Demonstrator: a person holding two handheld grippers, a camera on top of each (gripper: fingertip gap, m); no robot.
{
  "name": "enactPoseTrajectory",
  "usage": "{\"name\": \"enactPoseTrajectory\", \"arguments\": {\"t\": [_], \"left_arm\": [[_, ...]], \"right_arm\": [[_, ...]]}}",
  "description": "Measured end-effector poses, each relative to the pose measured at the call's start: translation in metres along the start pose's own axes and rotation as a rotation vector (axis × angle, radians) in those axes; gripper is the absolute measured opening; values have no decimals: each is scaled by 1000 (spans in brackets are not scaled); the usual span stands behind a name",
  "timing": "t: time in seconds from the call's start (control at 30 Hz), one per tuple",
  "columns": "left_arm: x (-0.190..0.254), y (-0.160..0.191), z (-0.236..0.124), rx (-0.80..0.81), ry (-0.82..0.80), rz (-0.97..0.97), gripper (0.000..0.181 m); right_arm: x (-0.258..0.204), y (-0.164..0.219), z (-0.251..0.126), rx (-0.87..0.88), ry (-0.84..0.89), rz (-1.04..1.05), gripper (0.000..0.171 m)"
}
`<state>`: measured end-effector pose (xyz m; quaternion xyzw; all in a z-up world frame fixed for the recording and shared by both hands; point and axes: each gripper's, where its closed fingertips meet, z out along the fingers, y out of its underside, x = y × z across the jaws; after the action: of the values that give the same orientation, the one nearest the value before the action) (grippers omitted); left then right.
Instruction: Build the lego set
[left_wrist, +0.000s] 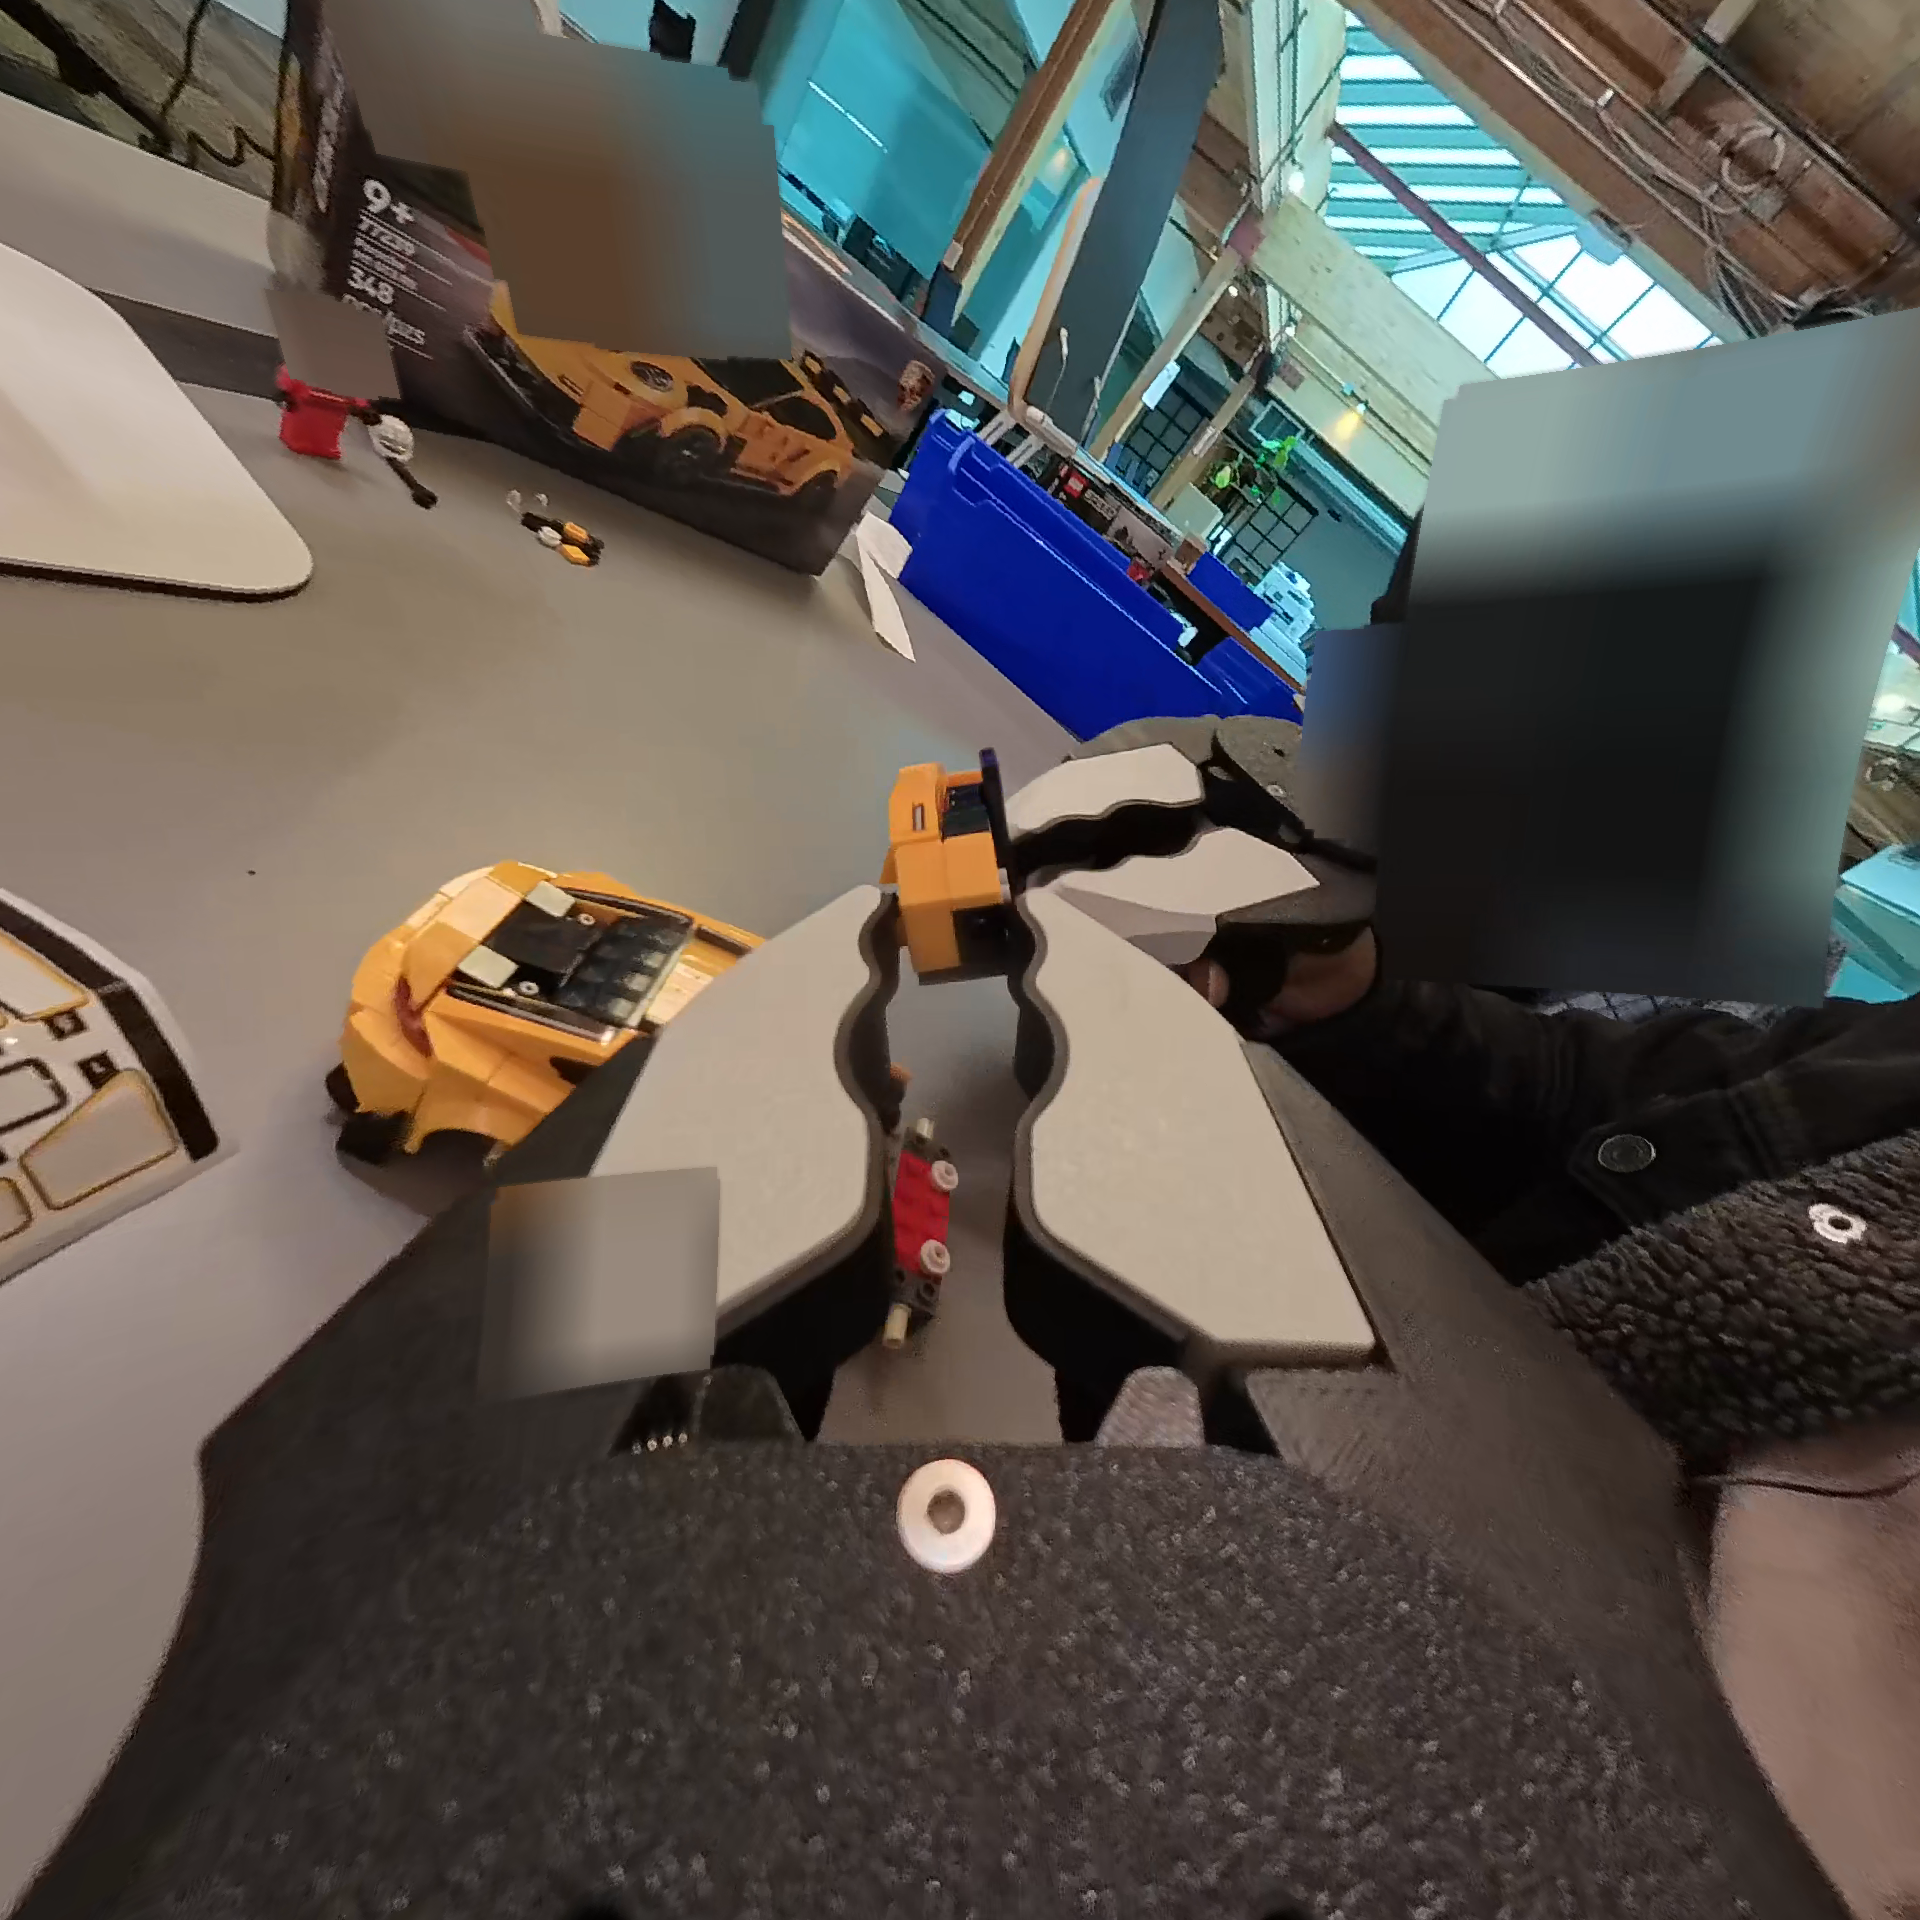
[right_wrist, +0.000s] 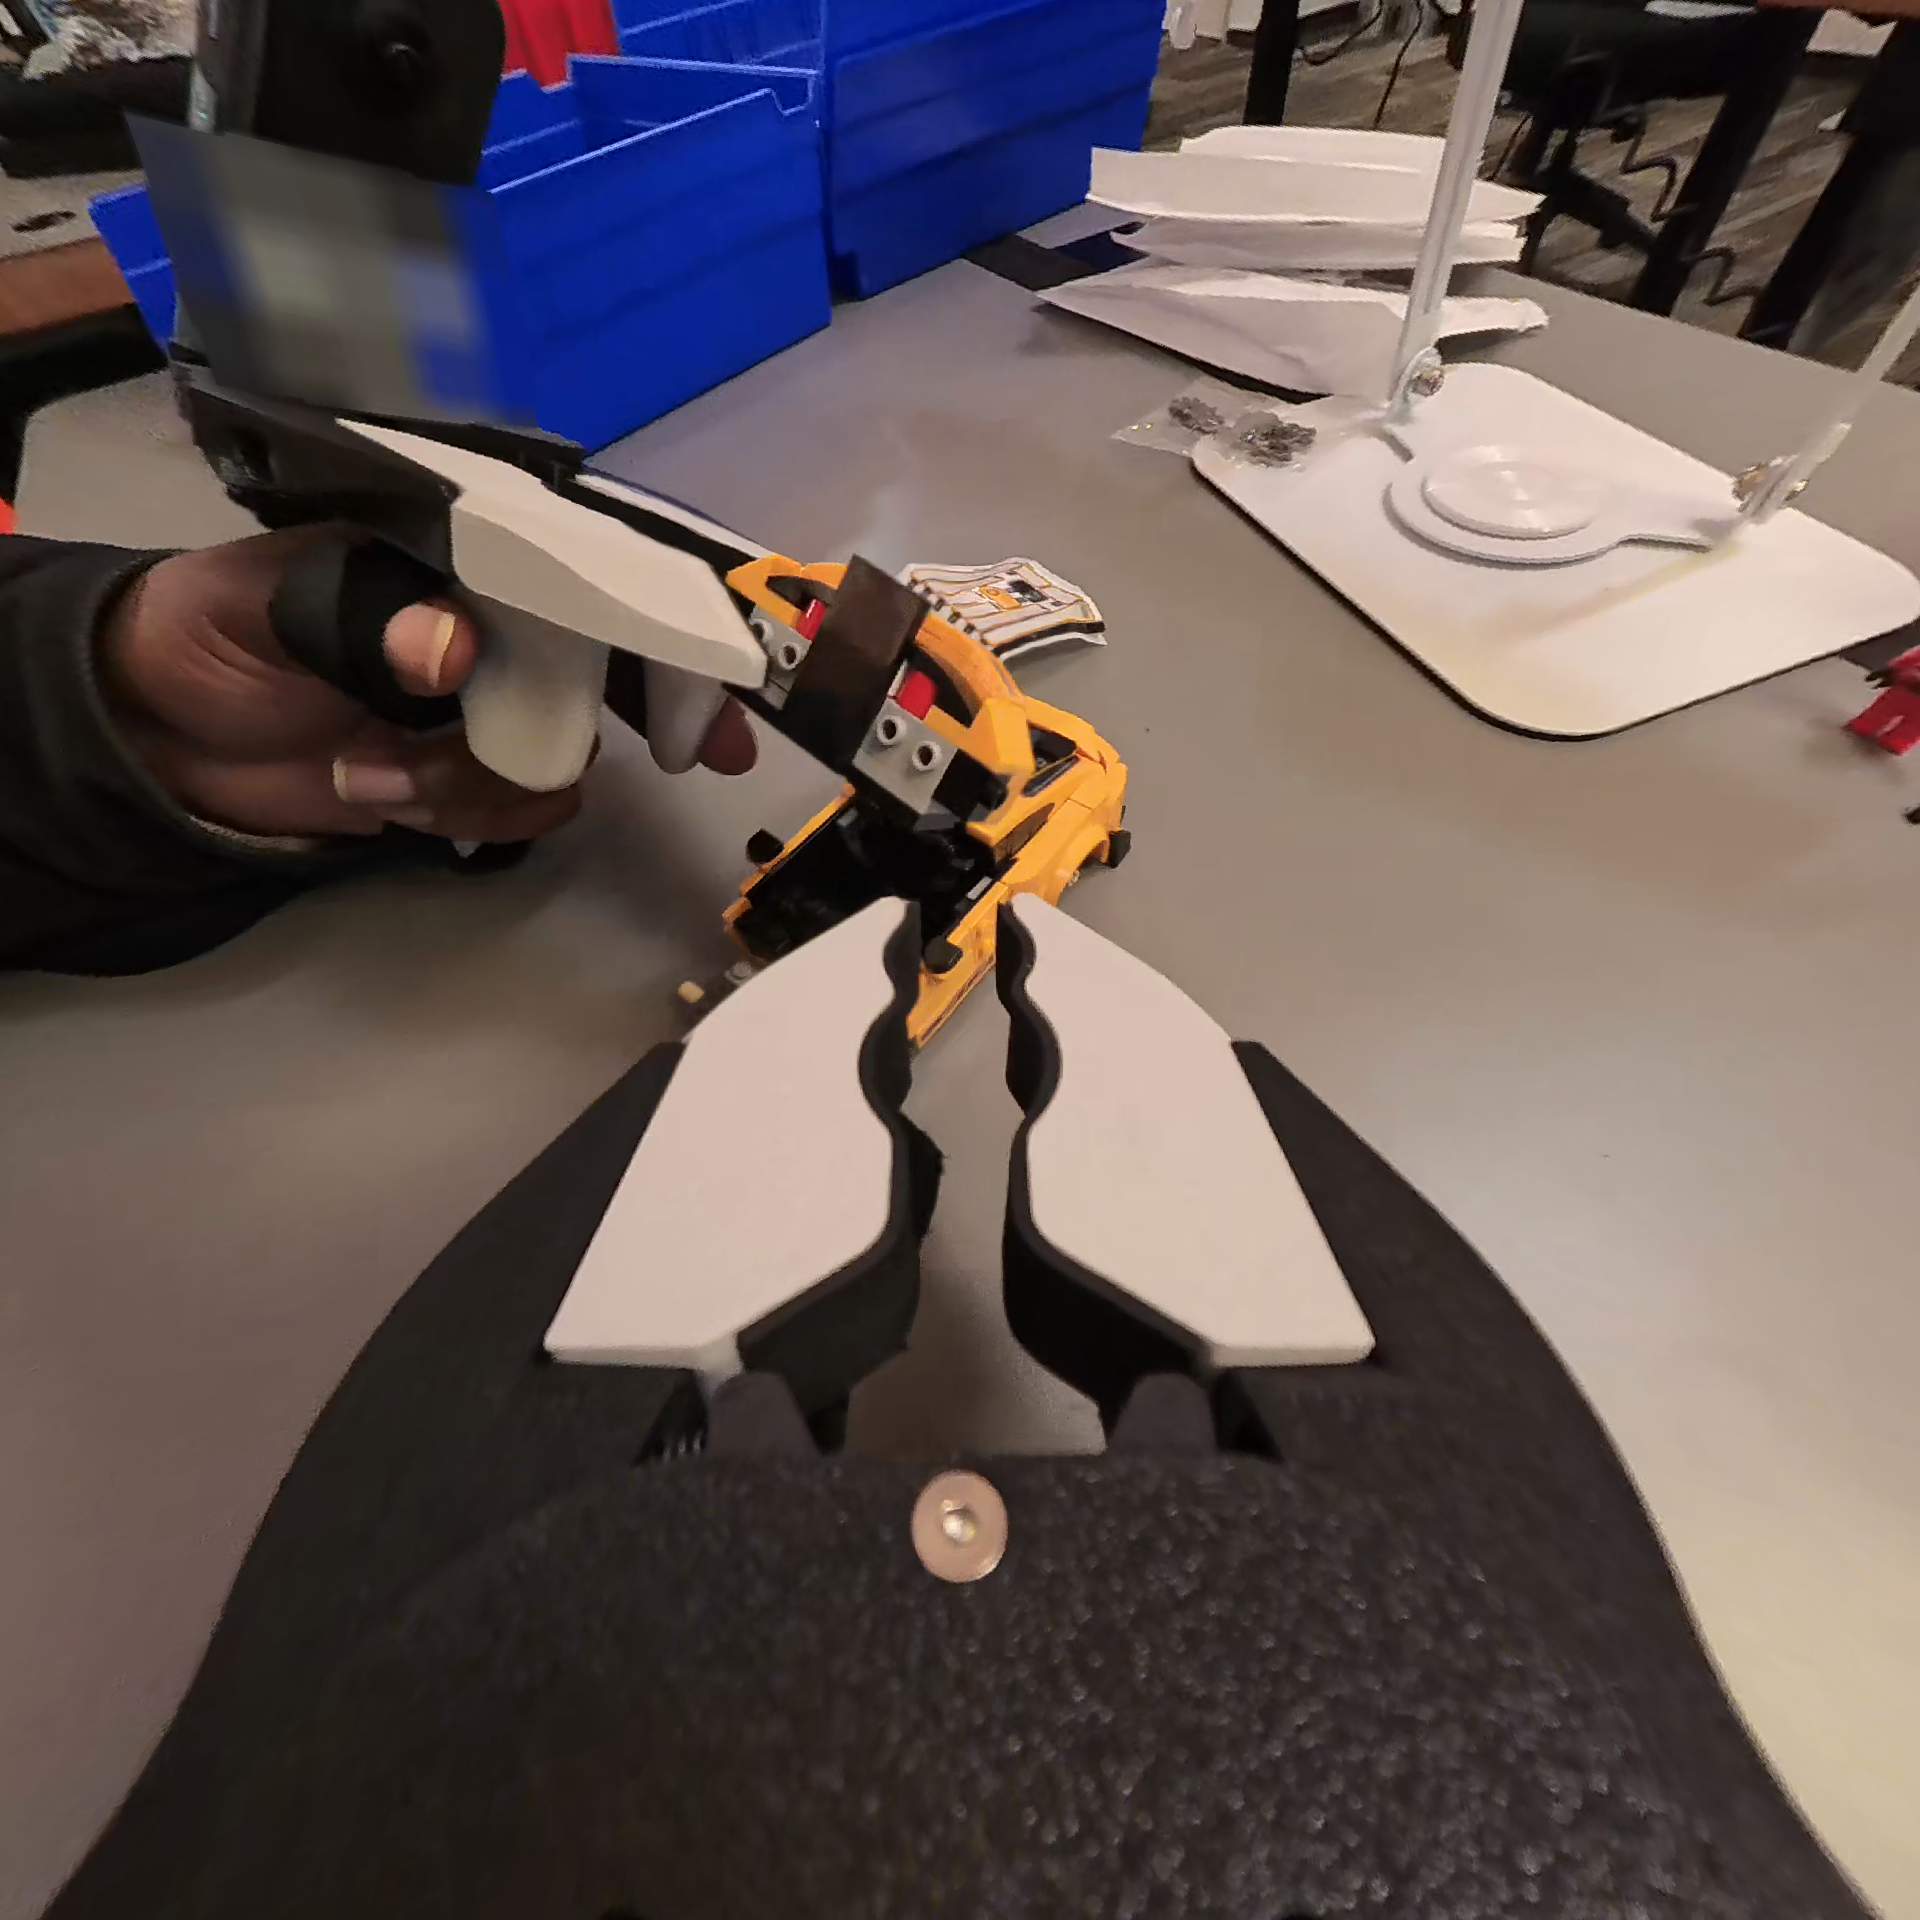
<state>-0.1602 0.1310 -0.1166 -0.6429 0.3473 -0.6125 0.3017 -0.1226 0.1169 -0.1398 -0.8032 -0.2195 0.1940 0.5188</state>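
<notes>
Left wrist view sits low and close over the table (left_wrist: 520, 748), facing the blue bins (left_wrist: 1039, 603) past the yellow car (left_wrist: 499, 997); right wrist view faces that car (right_wrist: 1049, 790) from the opposite side, bins (right_wrist: 675, 239) behind; both share car and bins.

Bright even daylight (skylights overhead), soft shadows; fisheye-warped edges, slight blur

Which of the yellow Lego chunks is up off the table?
The small yellow chunk, pinched at the left tool's tips. The bigger yellow car body sits on the grey table.
</notes>
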Motion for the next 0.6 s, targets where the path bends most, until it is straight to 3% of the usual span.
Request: {"name": "enactPoseTrajectory", "arguments": {"t": [0.2,0.6], "left_arm": [[-10,-3,-1,29,-54,-12,20],[-14,-3,-1,34,-97,13,20]], "right_arm": [[0,5,3,-42,66,-6,0],[-9,9,6,-69,110,-116,0]]}}
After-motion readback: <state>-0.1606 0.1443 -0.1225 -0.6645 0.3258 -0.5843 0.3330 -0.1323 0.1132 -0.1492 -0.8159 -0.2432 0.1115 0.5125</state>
